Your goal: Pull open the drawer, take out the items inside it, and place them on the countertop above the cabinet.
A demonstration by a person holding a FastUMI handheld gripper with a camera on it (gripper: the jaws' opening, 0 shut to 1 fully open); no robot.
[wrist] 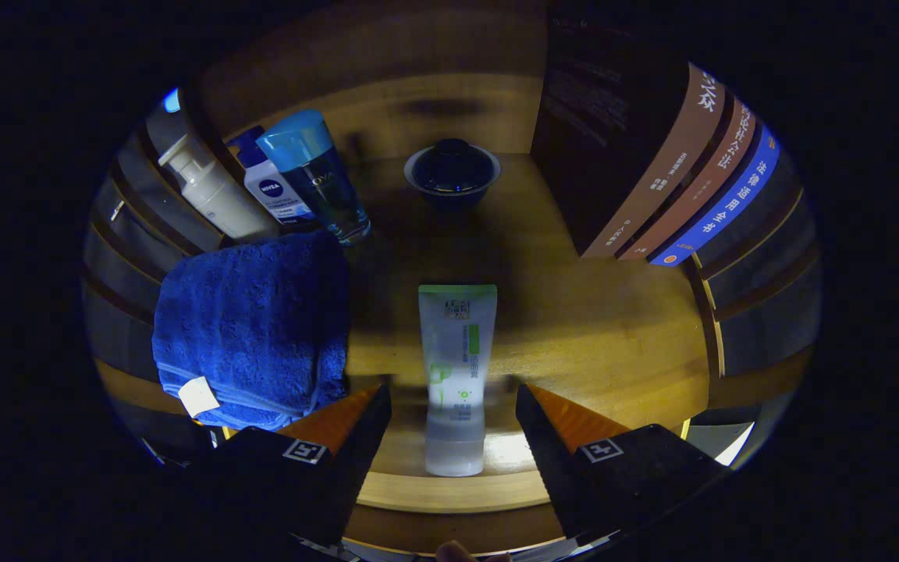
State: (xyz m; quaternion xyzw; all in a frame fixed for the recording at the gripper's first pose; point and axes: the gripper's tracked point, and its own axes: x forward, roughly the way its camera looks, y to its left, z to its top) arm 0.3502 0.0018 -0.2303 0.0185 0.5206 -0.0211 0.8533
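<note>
A white squeeze tube (453,375) with a green end lies flat on the wooden countertop (605,328), cap end toward me. It sits in the gap between my two fingers. My gripper (453,402) is open, and neither fingertip touches the tube. The left fingertip (375,406) and the right fingertip (531,406) stand well apart on either side of it.
A folded blue towel (250,328) lies just left of the fingers. Behind it stand a white pump bottle (211,191), a small white bottle (274,191) and a blue-capped bottle (321,179). A dark lidded bowl (452,172) sits beyond the tube. Books (652,172) stand at the right.
</note>
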